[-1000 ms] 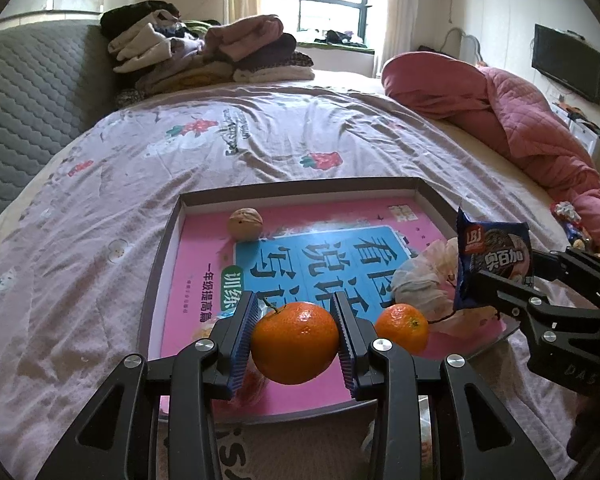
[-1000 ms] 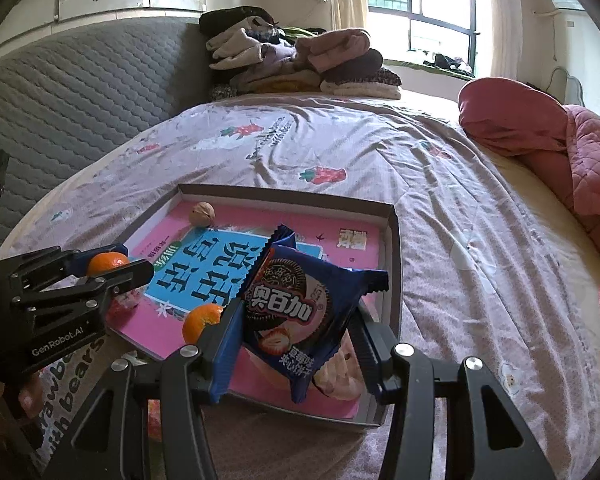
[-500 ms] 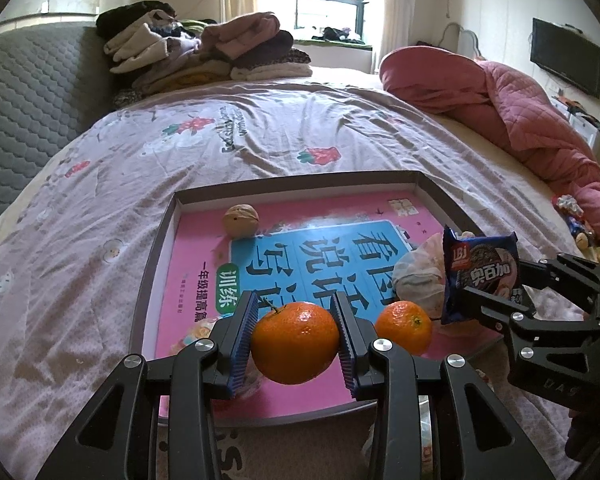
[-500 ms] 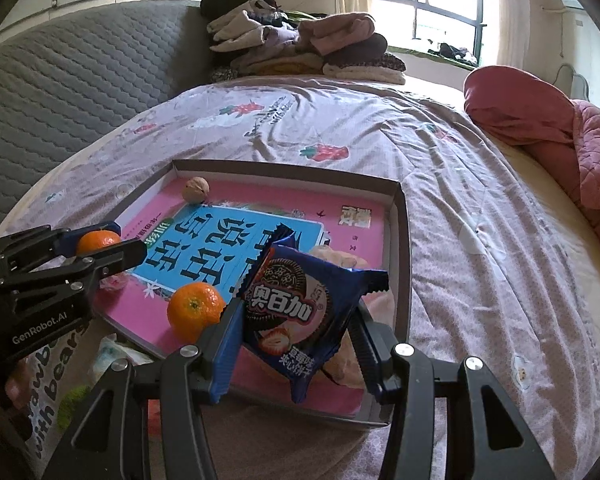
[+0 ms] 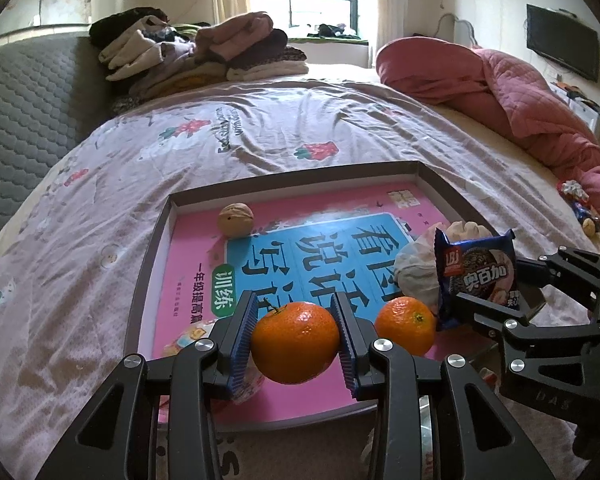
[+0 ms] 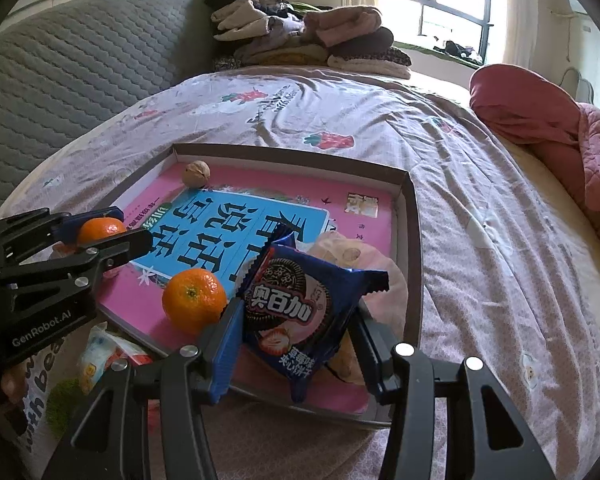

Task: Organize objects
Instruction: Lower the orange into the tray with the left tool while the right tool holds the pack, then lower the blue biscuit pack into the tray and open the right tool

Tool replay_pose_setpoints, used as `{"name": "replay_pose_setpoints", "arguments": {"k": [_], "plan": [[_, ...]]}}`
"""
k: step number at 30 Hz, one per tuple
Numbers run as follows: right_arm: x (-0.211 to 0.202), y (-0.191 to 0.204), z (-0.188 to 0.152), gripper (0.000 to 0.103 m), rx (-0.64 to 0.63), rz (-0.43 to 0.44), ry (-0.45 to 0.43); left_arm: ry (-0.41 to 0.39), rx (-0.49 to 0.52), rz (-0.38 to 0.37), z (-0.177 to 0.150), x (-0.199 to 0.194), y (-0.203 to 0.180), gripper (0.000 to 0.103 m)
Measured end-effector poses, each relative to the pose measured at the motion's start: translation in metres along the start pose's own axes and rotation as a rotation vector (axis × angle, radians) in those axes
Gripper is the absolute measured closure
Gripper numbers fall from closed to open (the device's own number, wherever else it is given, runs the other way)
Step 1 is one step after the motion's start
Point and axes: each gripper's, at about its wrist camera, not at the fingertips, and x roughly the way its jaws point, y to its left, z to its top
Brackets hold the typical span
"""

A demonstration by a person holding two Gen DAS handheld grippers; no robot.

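Round glossy tangerine (image 5: 295, 342) sits clamped in the left claw (image 5: 296, 340); the right claw (image 6: 296, 332) pinches a crinkly blue cookie packet (image 6: 300, 304).

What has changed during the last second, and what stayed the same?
Both grippers moved slightly forward over the tray. Nothing was taken or released: the left gripper still holds its orange, and the right gripper still holds the cookie packet. The second orange and the walnut stayed in place.
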Motion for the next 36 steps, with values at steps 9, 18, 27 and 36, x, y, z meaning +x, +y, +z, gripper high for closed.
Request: {"name": "replay_pose_setpoints", "arguments": {"k": [9, 18, 27, 36], "plan": [[0.000, 0.002, 0.000, 0.051, -0.011, -0.002, 0.004, 0.044, 0.004, -0.039, -0.006, 0.009, -0.008, 0.064], [0.002, 0.004, -0.003, 0.051, -0.021, -0.003, 0.023, 0.080, -0.009, -0.052, -0.012, 0.018, -0.008, 0.064], [0.007, 0.000, -0.004, 0.050, 0.001, 0.011, 0.045, 0.108, -0.041, -0.053, -0.014, 0.023, 0.000, 0.058], [0.006, 0.000, -0.003, 0.049, 0.001, 0.000, 0.055, 0.128, -0.071, -0.048, -0.015, 0.025, 0.008, 0.047]]}}
